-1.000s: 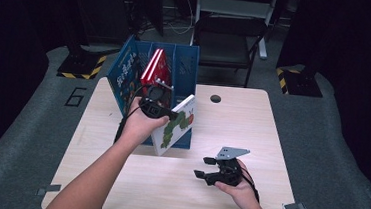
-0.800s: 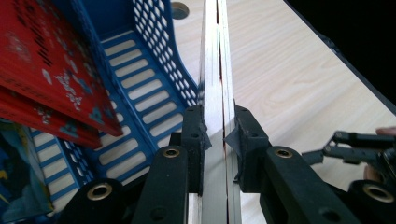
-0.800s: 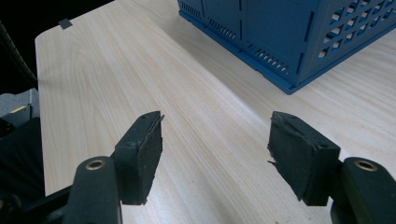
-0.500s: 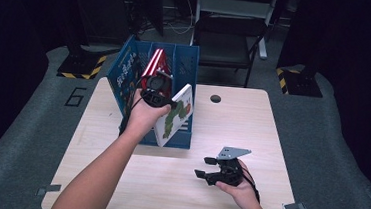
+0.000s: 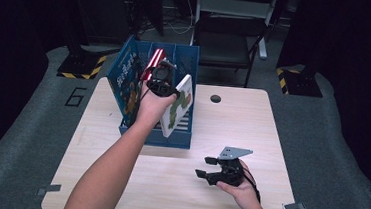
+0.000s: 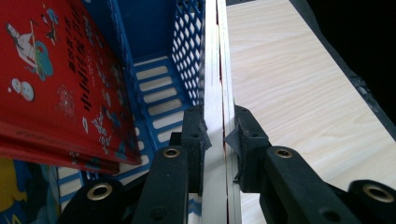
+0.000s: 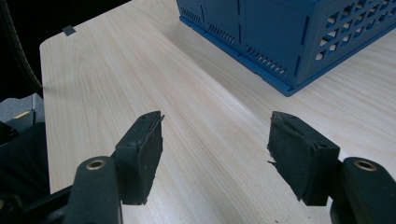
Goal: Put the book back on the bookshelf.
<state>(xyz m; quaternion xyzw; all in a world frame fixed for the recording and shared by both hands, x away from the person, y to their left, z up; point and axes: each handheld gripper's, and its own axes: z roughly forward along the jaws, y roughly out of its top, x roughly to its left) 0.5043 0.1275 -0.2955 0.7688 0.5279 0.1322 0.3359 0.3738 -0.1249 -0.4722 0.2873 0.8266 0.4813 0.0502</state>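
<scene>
Surface: pale wood-grain rectangular table, dark floor around.
Crate: blue perforated plastic file crate at table's 11 o'clock, holding red picture book.
Book: thin white-edged green-cover book, tilted over crate's right compartment.
Left gripper: clamped on that book's edge.
Right gripper: jaws wide apart, nothing between, at 5 o'clock.

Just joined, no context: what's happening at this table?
A person is filing books into a blue crate at the table's far left. The left gripper is shut on a thin white book, held upright over the crate's right compartment. A red book leans in the next compartment. The right gripper rests open on the table, holding nothing.
</scene>
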